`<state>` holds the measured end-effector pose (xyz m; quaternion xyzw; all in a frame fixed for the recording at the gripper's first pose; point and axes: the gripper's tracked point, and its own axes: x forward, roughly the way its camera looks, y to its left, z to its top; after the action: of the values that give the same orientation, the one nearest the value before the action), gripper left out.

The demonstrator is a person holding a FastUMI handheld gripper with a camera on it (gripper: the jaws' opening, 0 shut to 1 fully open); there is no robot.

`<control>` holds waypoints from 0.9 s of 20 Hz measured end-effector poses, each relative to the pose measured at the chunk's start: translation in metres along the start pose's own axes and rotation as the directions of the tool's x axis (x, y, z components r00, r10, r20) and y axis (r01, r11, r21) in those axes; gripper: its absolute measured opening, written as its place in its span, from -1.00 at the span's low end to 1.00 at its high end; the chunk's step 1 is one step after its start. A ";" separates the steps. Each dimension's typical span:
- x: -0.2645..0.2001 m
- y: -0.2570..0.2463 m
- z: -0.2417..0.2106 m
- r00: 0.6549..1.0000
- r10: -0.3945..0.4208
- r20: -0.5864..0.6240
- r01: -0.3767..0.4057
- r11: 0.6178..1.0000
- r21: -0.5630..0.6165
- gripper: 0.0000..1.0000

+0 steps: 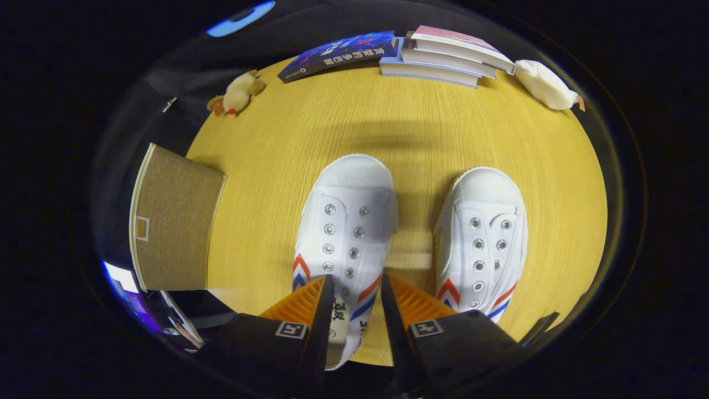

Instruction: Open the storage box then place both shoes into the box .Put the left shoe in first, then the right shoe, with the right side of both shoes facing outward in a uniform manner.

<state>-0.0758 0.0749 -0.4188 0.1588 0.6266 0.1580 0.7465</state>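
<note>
The gripper hangs over the heel end of the left shoe, its two fingers parted by a narrow gap with the shoe's collar and insole showing between them. Whether the fingers actually press on the shoe I cannot tell; they straddle its opening but contact is hidden beneath them. Each finger carries a small square black-and-white marker near its base.

The left shoe is a white canvas sneaker with metal eyelets, no laces, and red-and-blue chevron stripes on its sides. It lies on the yellow wooden table, toe pointing away from the fingers. Dark printed characters sit on its insole between the fingers, too partly hidden to read.

To the right of that shoe, well apart from it and parallel, lies the right shoe, a matching white sneaker with the same stripes, toe also pointing away.

To the left of the left shoe stands the storage box, brown woven fabric with pale trim and a small label frame on its face, sitting at the table's edge.

Far beyond the left shoe's toe, a dark blue book with Chinese title characters lies flat, beside a stack of books. A tan plush toy lies left of the blue book, and a white plush toy lies right of the stack.
</note>
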 end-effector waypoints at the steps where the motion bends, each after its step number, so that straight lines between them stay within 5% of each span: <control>1: 0.000 -0.001 0.002 1.000 0.000 -0.010 0.001 0.999 0.033 -0.36; 3: -0.002 0.000 0.001 1.000 0.016 -0.016 -0.014 0.994 0.109 -0.80; 18: -0.109 0.075 0.027 0.984 0.148 0.098 -0.167 0.959 0.228 -0.88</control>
<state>-0.0702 0.0937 -0.2856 0.3019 0.5958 0.1350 0.7319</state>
